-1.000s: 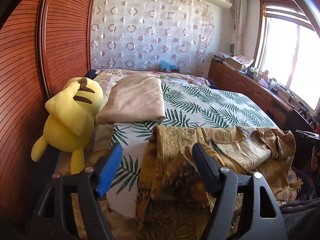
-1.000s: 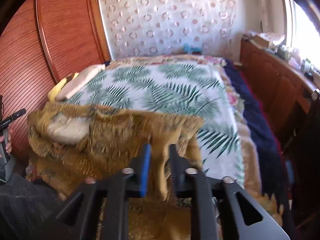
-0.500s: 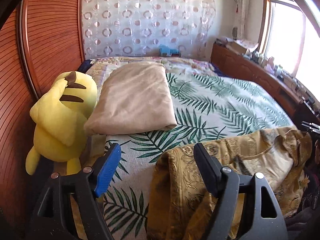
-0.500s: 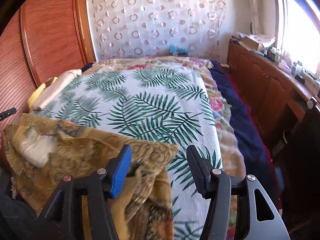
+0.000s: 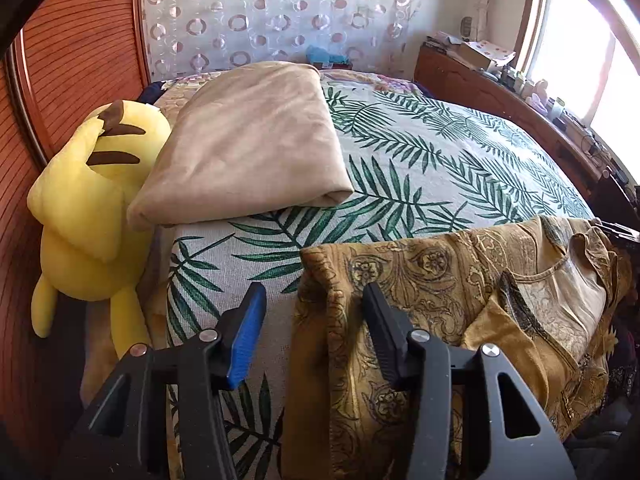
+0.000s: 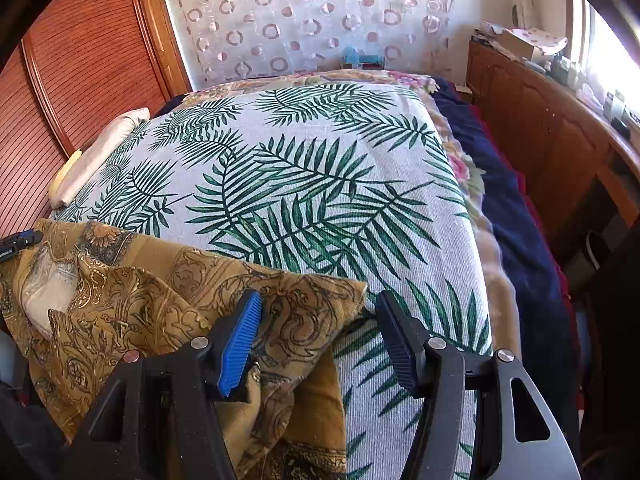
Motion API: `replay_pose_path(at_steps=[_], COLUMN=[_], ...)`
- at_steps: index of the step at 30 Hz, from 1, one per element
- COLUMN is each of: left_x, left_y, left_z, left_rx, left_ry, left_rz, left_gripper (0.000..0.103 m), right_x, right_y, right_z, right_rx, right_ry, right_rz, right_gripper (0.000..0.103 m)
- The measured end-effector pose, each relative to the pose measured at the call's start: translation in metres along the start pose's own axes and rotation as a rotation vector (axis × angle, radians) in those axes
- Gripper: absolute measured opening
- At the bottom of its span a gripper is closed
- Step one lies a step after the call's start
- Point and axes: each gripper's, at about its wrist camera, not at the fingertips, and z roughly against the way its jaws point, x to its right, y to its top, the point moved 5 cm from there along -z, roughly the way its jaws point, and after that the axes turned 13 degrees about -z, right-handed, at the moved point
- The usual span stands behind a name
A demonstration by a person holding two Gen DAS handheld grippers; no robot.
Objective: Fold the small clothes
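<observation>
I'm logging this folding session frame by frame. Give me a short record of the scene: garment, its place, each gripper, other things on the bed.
garment: gold patterned top, rumpled, not yet folded
place: near edge of the leaf-print bedspread, partly hanging over it
left gripper: jaws closing, garment's corner between them, pads not pressing
right gripper: jaws open, garment's other corner between them, not gripped
other things: folded beige blanket; yellow plush toy beside it

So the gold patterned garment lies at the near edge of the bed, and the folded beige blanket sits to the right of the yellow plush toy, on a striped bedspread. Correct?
Not quite: the bedspread is palm-leaf printed, not striped, as the left wrist view shows. The gold patterned garment, folded beige blanket and yellow plush toy are as you say.
</observation>
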Motion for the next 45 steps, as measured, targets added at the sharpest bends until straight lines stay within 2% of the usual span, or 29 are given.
replay_pose_path(at_steps=[5, 7, 9, 11, 12, 13, 15, 22, 26, 31, 36, 41, 43, 45], left_x=[0.006, 0.007, 0.011, 0.017, 0.021, 0.024, 0.028, 0.034, 0.039, 0.037, 0.023, 0.003, -0.012, -0.026], left_y=[0.003, 0.004, 0.006, 0.008, 0.009, 0.01, 0.013, 0.033, 0.056, 0.093, 0.133, 0.187, 0.211, 0.234], left_z=[-0.004, -0.005, -0.005, -0.003, 0.001, 0.005, 0.016, 0.09, 0.13, 0.185, 0.224, 0.222, 0.203, 0.167], left_rx=[-0.016, -0.014, -0.008, 0.0, 0.008, 0.022, 0.059, 0.267, 0.373, 0.518, 0.601, 0.607, 0.596, 0.563], left_ry=[-0.018, -0.029, -0.04, -0.044, -0.036, -0.033, -0.05, -0.044, -0.012, 0.005, 0.058, 0.138, 0.171, 0.187], left_rz=[-0.015, -0.019, -0.029, -0.047, -0.059, -0.06, -0.049, -0.008, -0.037, -0.048, -0.063, -0.081, -0.07, -0.055], left_gripper=[0.042, 0.034, 0.017, 0.009, 0.008, 0.007, 0.006, 0.006, 0.006, 0.005, 0.006, 0.006, 0.006, 0.006], right_x=[-0.002, -0.006, -0.009, -0.009, -0.009, -0.009, -0.007, -0.013, -0.022, -0.028, -0.044, -0.063, -0.074, -0.086], right_y=[0.0, -0.001, -0.002, -0.003, -0.005, -0.007, -0.011, -0.01, -0.001, 0.019, 0.051, 0.108, 0.138, 0.167], right_z=[-0.002, -0.006, -0.009, -0.011, -0.009, -0.008, -0.005, 0.046, 0.088, 0.147, 0.212, 0.245, 0.235, 0.209], right_rx=[-0.01, -0.015, -0.016, -0.01, -0.006, -0.006, -0.009, 0.148, 0.26, 0.379, 0.5, 0.57, 0.568, 0.554], right_ry=[0.001, 0.007, -0.003, 0.0, -0.001, 0.004, 0.034, 0.09, 0.057, 0.068, 0.065, 0.04, -0.009, -0.058], right_rz=[0.008, 0.026, 0.044, 0.053, 0.052, 0.044, 0.028, 0.009, 0.037, 0.04, 0.121, 0.187, 0.218, 0.218], right_gripper=[0.061, 0.061, 0.06, 0.044, 0.026, 0.016, 0.011, 0.008, 0.007, 0.007, 0.007, 0.007, 0.007, 0.007])
